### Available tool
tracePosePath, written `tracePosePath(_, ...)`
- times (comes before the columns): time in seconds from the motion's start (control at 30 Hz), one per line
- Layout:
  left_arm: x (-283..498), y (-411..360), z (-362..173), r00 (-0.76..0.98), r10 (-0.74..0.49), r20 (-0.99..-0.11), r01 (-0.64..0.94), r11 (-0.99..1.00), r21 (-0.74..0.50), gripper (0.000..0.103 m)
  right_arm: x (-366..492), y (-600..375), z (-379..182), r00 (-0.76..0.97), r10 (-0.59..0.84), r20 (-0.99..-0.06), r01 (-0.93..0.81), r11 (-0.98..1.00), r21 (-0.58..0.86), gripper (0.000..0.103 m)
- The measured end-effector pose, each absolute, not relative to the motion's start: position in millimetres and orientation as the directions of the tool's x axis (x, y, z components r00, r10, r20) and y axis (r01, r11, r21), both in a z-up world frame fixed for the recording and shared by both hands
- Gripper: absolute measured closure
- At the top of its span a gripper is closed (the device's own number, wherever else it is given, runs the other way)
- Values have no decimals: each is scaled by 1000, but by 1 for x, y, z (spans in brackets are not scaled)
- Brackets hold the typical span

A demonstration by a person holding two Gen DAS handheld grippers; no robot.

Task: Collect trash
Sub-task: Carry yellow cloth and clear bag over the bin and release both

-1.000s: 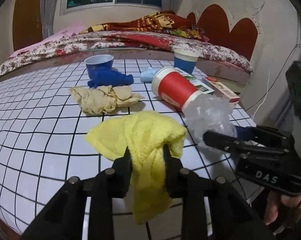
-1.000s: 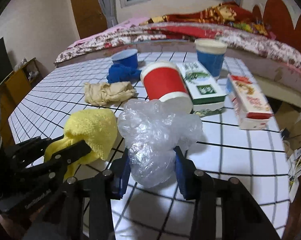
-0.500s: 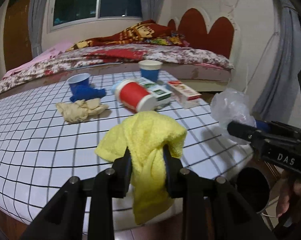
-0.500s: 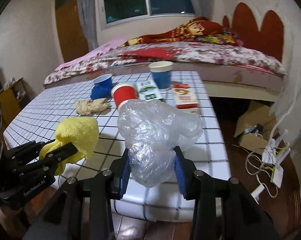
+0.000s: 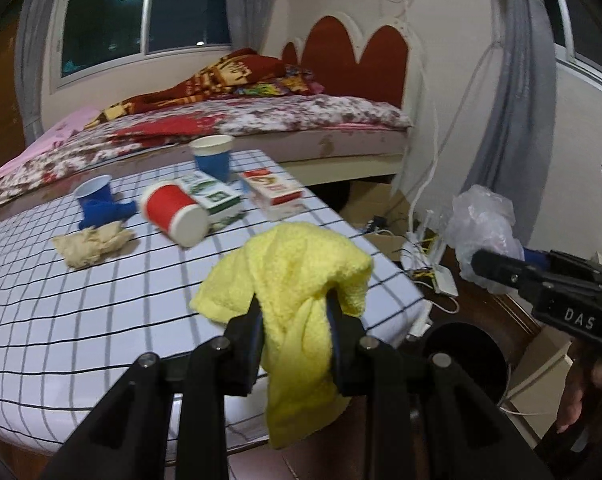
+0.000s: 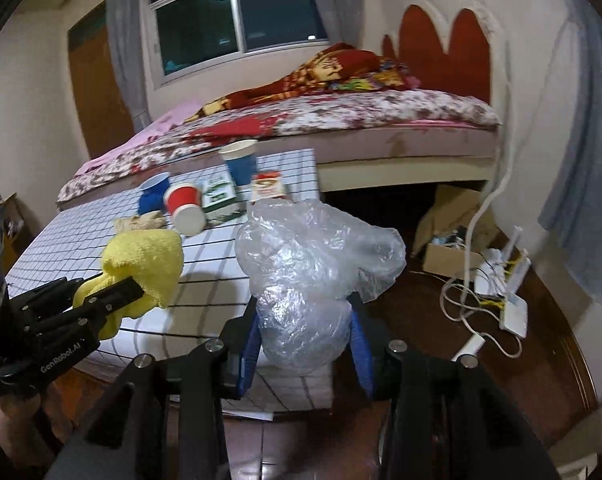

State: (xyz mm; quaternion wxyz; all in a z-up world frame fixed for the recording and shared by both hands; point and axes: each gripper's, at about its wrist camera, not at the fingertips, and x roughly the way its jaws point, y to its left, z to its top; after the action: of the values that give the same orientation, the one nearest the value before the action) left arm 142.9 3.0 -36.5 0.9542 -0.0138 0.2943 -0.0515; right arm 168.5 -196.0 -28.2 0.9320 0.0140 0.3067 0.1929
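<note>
My left gripper (image 5: 295,312) is shut on a yellow cloth (image 5: 297,276) that hangs over the near right corner of the checked table (image 5: 61,312). My right gripper (image 6: 304,320) is shut on a crumpled clear plastic bag (image 6: 313,256), held past the table's right edge above the floor. In the left wrist view the bag (image 5: 483,228) and the right gripper (image 5: 501,266) show at the right, above a round black bin (image 5: 467,356) on the floor. The left gripper with the yellow cloth (image 6: 145,264) shows at the left of the right wrist view.
On the table lie a tipped red cup (image 5: 173,212), two blue cups (image 5: 212,158), a blue rag, a beige crumpled cloth (image 5: 91,242), a green carton (image 5: 213,196) and a red-white box (image 5: 271,192). Behind is a bed (image 5: 241,120). Cables, a router (image 6: 509,300) and cardboard boxes lie on the floor at right.
Both grippers have swung right and pulled back from the table, carrying the yellow cloth and the plastic bag. The floor, cables and black bin have come into view.
</note>
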Motion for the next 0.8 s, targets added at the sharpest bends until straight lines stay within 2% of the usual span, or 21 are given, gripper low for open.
tracePosePath(0.53, 144, -104, -44, 765, -279, -581, 315, 948, -41, 74, 151, -300, -51, 763, 224, -606, -164, 974, 154, 61)
tracePosePath(0.8, 148, -154, -62, 688, -366, -627, 422, 904, -66, 74, 141, -347, -74, 738, 158, -656, -85, 986, 142, 61)
